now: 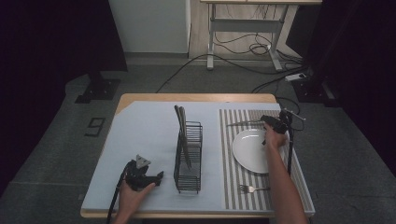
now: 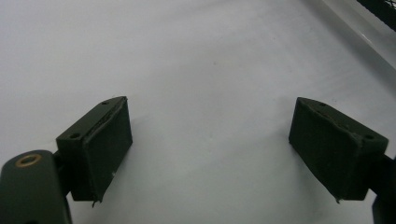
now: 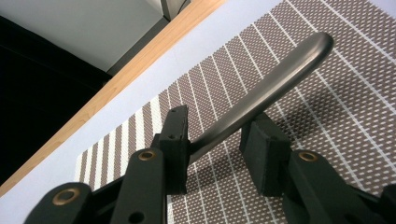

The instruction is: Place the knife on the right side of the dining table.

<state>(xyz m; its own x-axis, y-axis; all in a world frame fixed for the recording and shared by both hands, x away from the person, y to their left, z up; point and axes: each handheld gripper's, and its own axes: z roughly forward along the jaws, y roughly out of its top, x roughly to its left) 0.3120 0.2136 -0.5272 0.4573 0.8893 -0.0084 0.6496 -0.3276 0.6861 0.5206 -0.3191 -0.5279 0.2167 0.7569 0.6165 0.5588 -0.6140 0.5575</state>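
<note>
Left gripper (image 1: pixel 156 177) first: I see it resting low over the pale table cover (image 1: pixel 140 140) near the front edge, jaws spread wide with nothing between them; its own view gives me bare cover between the two pads (image 2: pixel 109 144), with a sliver of dark mesh cut off at the top right corner. Just right of it stands the black wire rack (image 1: pixel 189 158), with a couple of flat grey pieces upright in its far end; I can't make out what they are from the high view. Further right lies the striped placemat (image 1: pixel 233 154), carrying a white plate (image 1: pixel 250 149) and, near the front edge, a small fork (image 1: pixel 250 189). My right gripper (image 1: pixel 271 122) sits at the far side of the mat beyond the plate, and the hand covers part of the plate's rim. In the right gripper view the jaws straddle a grey metal utensil handle (image 3: pixel 261 91): it lies against the left pad, while a clear gap separates it from the right pad, so the grip is released. The utensil's working end is hidden behind the jaws, so I can't tell what kind it is. In the high view it shows as a thin grey line on the mat.
</note>
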